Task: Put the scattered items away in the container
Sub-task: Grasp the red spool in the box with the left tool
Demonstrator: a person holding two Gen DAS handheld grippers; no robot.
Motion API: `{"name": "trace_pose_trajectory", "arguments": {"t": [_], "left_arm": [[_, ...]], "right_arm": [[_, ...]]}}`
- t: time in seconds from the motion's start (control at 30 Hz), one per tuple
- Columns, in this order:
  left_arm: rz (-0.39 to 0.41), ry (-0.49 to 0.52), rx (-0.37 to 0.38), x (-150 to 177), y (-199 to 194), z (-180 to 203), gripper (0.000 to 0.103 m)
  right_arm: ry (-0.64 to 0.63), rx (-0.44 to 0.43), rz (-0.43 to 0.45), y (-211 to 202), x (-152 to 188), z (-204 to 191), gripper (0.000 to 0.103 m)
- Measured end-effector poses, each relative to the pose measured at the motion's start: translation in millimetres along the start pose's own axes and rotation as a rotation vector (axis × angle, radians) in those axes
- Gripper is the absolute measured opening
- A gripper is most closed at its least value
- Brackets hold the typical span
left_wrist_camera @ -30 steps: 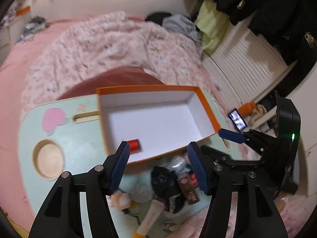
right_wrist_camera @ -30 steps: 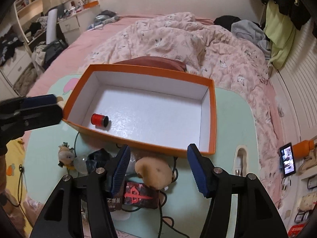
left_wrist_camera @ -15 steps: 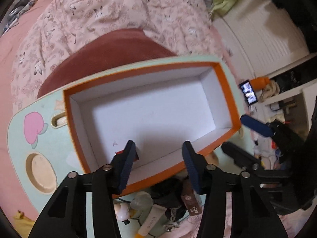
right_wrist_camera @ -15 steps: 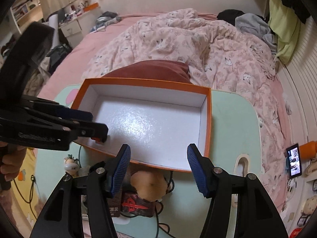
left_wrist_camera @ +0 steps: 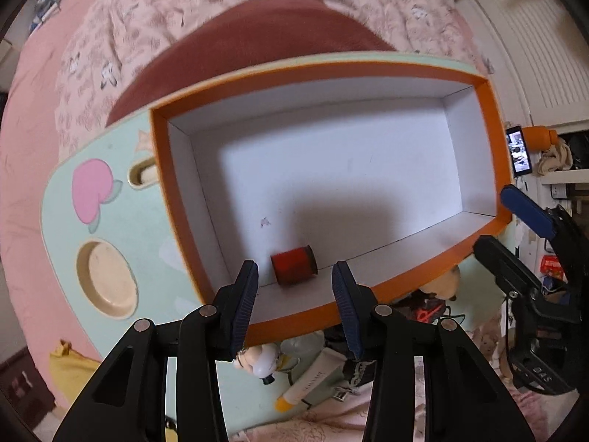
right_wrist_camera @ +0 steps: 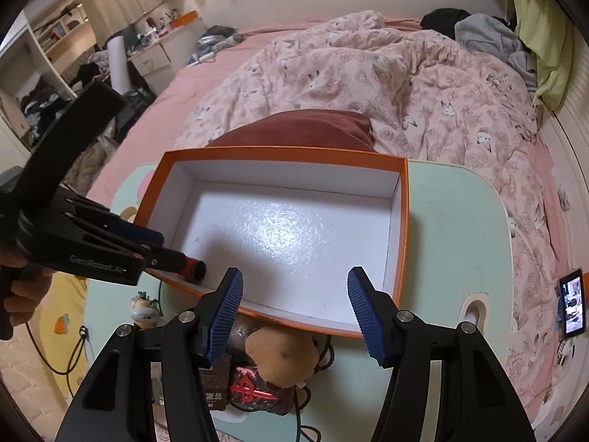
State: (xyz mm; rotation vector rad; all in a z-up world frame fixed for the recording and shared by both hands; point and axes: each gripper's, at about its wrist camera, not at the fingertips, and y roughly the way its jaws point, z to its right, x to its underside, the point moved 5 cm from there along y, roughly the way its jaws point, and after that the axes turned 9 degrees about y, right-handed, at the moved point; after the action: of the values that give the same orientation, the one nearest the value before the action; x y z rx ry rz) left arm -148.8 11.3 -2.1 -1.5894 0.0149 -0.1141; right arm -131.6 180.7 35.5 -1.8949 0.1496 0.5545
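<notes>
My left tongs [left_wrist_camera: 295, 280] have swung in from the near side and tipped down over the orange box [left_wrist_camera: 489, 140]. They now look straight into its near left corner. Their jaws have just been narrowing. The red spool [left_wrist_camera: 293, 267] shows in the gap just beyond the tips, lying on its side on the white floor against the near wall, and neither pad is on it. So I read the left tongs as released and empty, only partly spread.

The right tongs [right_wrist_camera: 294, 276] have barely moved. They hang over the near rim of the box, spread wide with nothing between them.

The spool is already in the box, so that item counts as done. The rest of the clutter sits on the bench [left_wrist_camera: 121, 221] just near of the box: a brown plush toy [right_wrist_camera: 281, 353], a dark packet [right_wrist_camera: 254, 390], a pale tube [left_wrist_camera: 313, 379] and a small figurine [left_wrist_camera: 261, 362]. My guess is the tidying has hardly started. The plush toy, right under the right tongs, looks the easiest next pick.
</notes>
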Motion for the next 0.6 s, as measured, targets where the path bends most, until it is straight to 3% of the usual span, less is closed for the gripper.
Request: {"name": "trace_pose_trajectory", "arguments": {"t": [0.17,0.27,0.4,0.5,0.6], "left_arm": [[-0.094,0.032,-0.082,-5.0,17.5,4.6,0.043],[-0.155,0.049,-0.094,-6.5,26.2,9.4,0.043],[-0.191,0.091,-0.146,-4.7,36.7,13.7,0.042],[-0.188,0.106,-0.147,-3.7,37.3,15.0,0.041],[-0.190,0.109,-0.107,-0.4,42.7,15.3,0.030]], "right_arm": [[0.024,-0.012,-0.017,5.4,-3.4,7.9,0.060],[0.041,-0.013,-0.022,8.5,-5.2,11.1,0.060],[0.063,-0.024,-0.033,12.6,-7.4,14.9,0.059],[0.071,-0.023,-0.037,14.2,-9.4,15.8,0.059],[0.068,-0.012,-0.029,14.5,-10.3,15.7,0.059]]}}
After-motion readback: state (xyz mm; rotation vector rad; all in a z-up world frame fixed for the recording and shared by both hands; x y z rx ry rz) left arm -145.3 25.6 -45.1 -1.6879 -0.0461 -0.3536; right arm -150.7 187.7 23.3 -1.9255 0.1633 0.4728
